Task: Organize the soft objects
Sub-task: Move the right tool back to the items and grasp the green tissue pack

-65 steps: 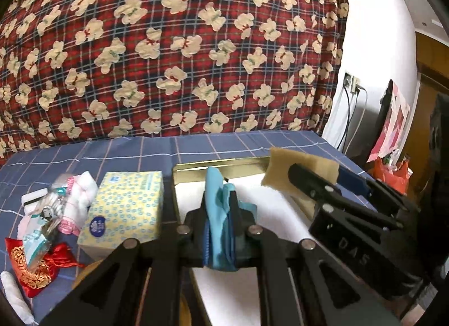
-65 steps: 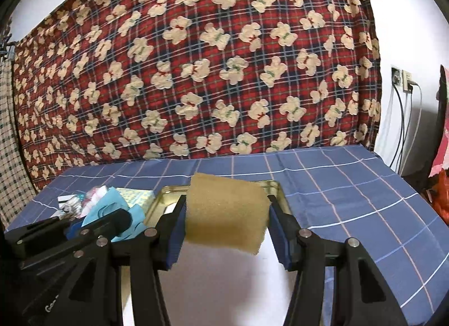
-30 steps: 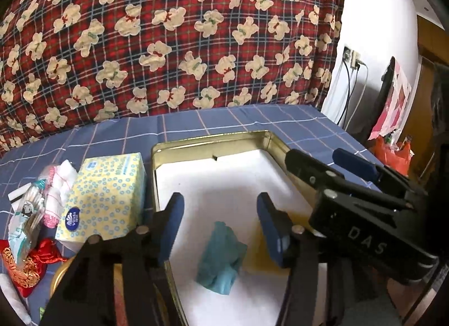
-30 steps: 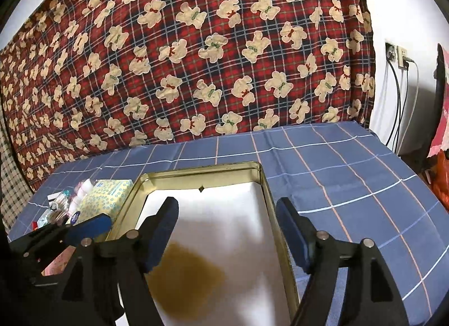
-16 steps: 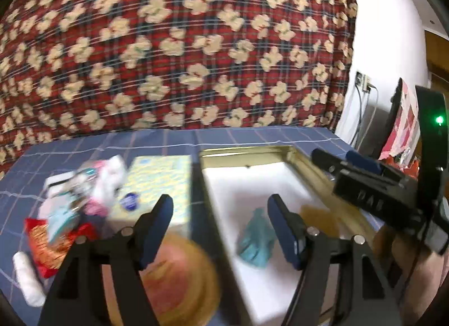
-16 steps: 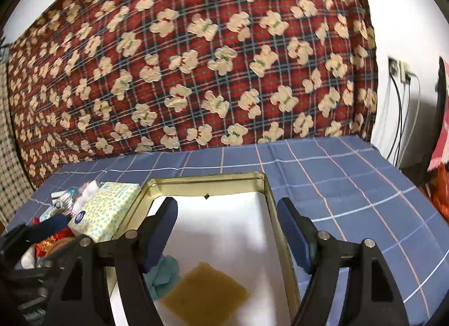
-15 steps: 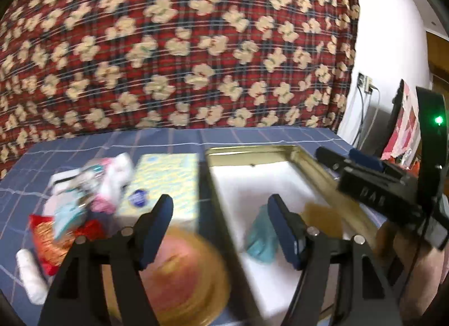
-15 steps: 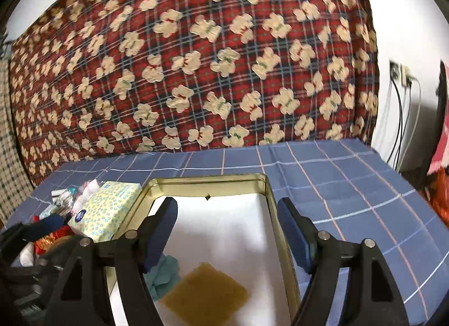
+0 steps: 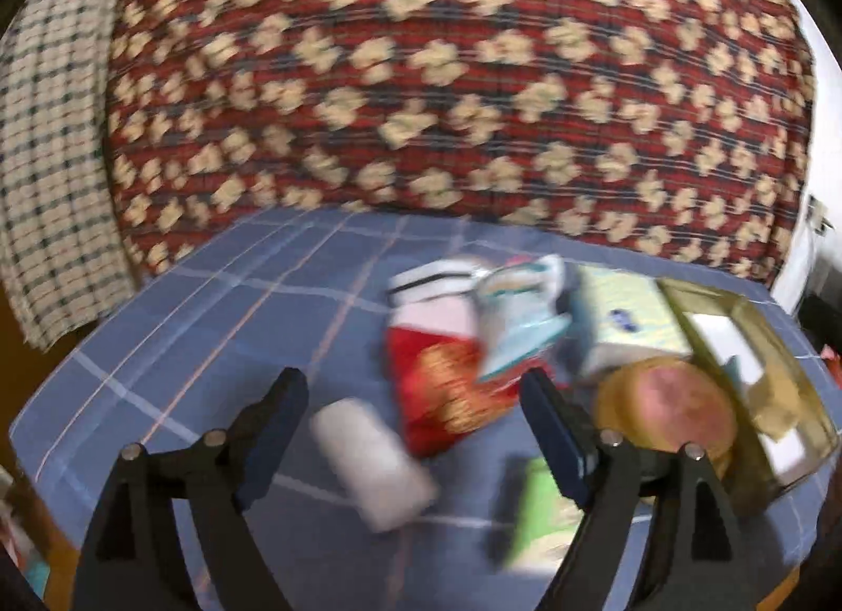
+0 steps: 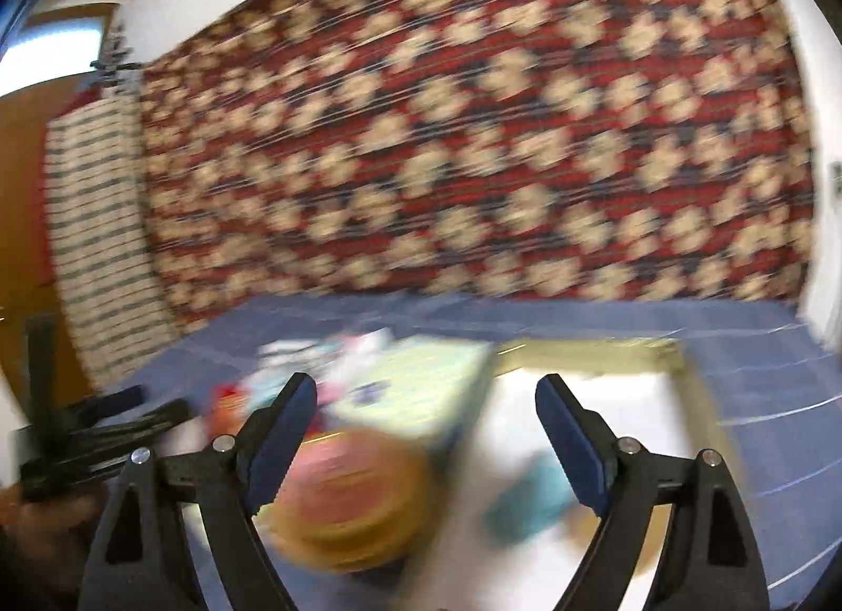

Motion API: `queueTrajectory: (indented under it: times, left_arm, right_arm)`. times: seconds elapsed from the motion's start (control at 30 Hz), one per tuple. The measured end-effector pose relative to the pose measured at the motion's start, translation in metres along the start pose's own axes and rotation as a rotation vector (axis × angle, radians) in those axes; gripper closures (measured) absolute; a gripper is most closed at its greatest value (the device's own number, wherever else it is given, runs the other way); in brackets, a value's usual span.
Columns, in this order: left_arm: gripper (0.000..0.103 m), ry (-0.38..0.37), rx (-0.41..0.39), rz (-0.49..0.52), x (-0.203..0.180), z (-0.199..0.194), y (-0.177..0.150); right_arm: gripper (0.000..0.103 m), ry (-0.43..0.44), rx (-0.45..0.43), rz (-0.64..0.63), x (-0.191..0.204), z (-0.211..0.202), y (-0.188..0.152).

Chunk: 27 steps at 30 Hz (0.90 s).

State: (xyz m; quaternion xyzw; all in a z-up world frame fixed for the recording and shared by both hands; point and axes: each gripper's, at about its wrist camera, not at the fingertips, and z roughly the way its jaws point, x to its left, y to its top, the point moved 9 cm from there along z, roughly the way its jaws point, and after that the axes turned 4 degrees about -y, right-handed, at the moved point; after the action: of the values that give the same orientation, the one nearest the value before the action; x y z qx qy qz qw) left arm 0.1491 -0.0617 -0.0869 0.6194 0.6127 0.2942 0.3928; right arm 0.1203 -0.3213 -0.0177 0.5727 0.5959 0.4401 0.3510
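Teal crumpled cloth [image 10: 518, 506] is now lying loose in the gold-rimmed white-lined metal tray [image 10: 684, 374], and both the left gripper [image 9: 416, 429] and right gripper [image 10: 426, 434], jaws apart and empty, are swinging toward the white roll [image 9: 373, 463] pile for another pick

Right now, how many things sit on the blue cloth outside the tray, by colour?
White: 1, roll
Red: 1, pouch
Green: 1, packet
Yellow: 1, tissue box
Pink-orange: 1, disc
Mixed pile: too blurred to count
Total: 5 clear
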Motion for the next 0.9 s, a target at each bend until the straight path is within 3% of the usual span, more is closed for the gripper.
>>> queueTrajectory:
  times: [0.2,0.33,0.4,0.5,0.9]
  left_arm:
    - [0.019,0.012,0.053,-0.032,0.026,0.01,-0.019]
    - [0.019,0.027,0.061,-0.05,0.04,0.01,-0.026]
    - [0.019,0.034,0.068,-0.064,0.049,0.01,-0.029]
    - [0.019,0.035,0.067,-0.084,0.059,0.007,-0.032]
    - [0.013,0.029,0.048,-0.131,0.085,-0.008,-0.045]
  right_arm:
    - [0.016,0.141,0.111,-0.138,0.091,0.013,-0.044]
    - [0.017,0.203,0.157,-0.222,0.131,0.015,-0.066]
    - [0.026,0.205,0.185,-0.266,0.145,0.019,-0.077]
    - [0.026,0.229,0.232,-0.296,0.161,0.027,-0.092]
    - [0.026,0.147,0.43,-0.36,0.164,0.048,-0.138]
